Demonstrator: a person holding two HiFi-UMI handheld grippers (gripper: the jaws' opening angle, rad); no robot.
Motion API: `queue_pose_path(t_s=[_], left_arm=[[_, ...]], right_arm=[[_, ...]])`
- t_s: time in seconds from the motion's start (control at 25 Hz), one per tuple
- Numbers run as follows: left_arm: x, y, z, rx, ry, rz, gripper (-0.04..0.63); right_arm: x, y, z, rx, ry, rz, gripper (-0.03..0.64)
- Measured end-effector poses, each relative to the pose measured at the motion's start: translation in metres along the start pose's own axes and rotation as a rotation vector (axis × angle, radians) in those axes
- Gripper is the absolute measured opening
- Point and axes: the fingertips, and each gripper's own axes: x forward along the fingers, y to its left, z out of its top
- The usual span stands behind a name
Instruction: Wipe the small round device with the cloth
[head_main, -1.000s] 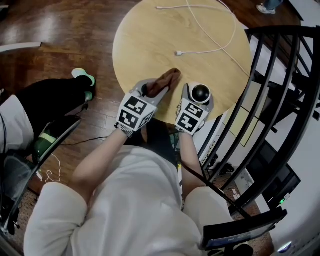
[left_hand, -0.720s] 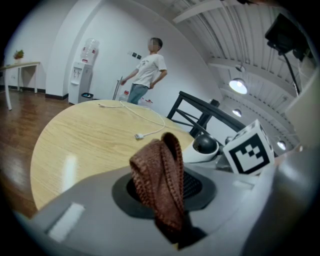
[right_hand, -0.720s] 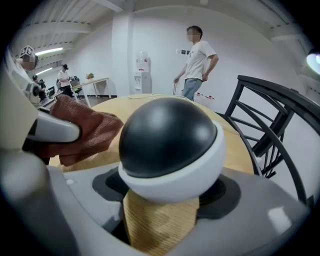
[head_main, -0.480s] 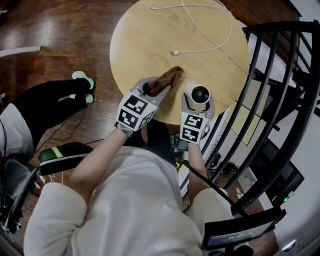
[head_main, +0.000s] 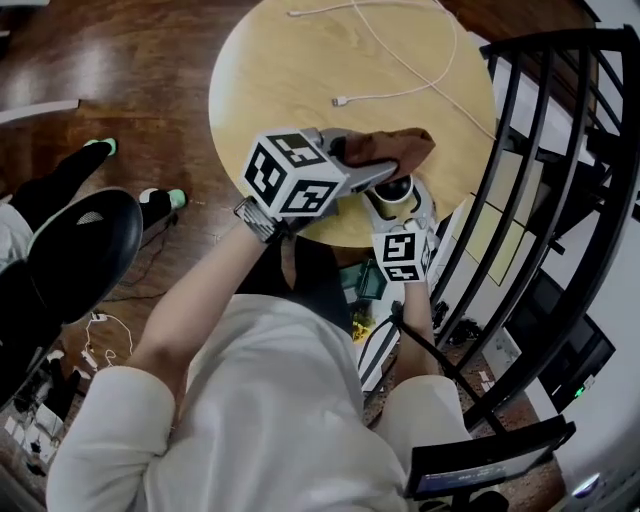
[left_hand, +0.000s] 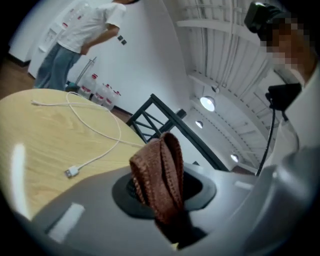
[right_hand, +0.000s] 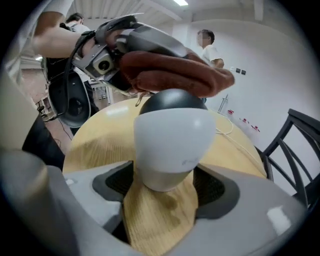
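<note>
The small round device (right_hand: 170, 142) is white with a black top, and my right gripper (right_hand: 167, 182) is shut on its base just above the round wooden table (head_main: 290, 70). In the head view the device (head_main: 395, 192) sits near the table's front right edge, mostly covered. My left gripper (head_main: 385, 160) is shut on a folded brown cloth (head_main: 395, 148) and holds it on top of the device. In the left gripper view the cloth (left_hand: 160, 175) sticks up between the jaws. The right gripper view shows the cloth (right_hand: 172, 75) lying over the black top.
A white charging cable (head_main: 390, 60) snakes across the far part of the table. A black metal railing (head_main: 540, 200) stands close on the right. An office chair (head_main: 80, 250) is on the floor to the left. People stand in the background.
My left gripper has lifted off the table and swung right, carrying the cloth onto the top of the device. The right gripper has kept hold of the device, shifting slightly.
</note>
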Motion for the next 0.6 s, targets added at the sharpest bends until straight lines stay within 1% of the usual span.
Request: queue_pose_path(t_s=[0.08,0.16,0.28,0.36,0.44,0.52,0.6], left_arm=[[0.012,-0.010,0.001,0.044,0.049,-0.040,0.107],[0.023,-0.018,-0.003,0.119,0.122,-0.062,0.107],[0.032,-0.024,-0.018,0.260,0.256,-0.048,0.107],[0.031,-0.029,-0.022,0.324,0.316,-0.057,0.107],[0.030,-0.032,-0.023,0.357,0.360,-0.082,0.107],[0.032,-0.031,-0.022,0.362,0.389,-0.096,0.107],[0.032,-0.028,-0.022,0.362,0.401,-0.091,0.107]], right_arm=[[0.002,0.002,0.003,0.005,-0.014,0.022,0.375],[0.003,0.004,0.004,0.031,-0.032,0.035,0.374],[0.000,0.009,0.005,0.051,-0.033,0.041,0.371],[-0.003,0.013,0.008,0.052,-0.027,0.045,0.370],[-0.005,0.016,0.010,0.059,-0.033,0.052,0.368],[-0.006,0.017,0.011,0.067,-0.042,0.059,0.367],[-0.007,0.022,0.012,0.083,-0.051,0.072,0.364]])
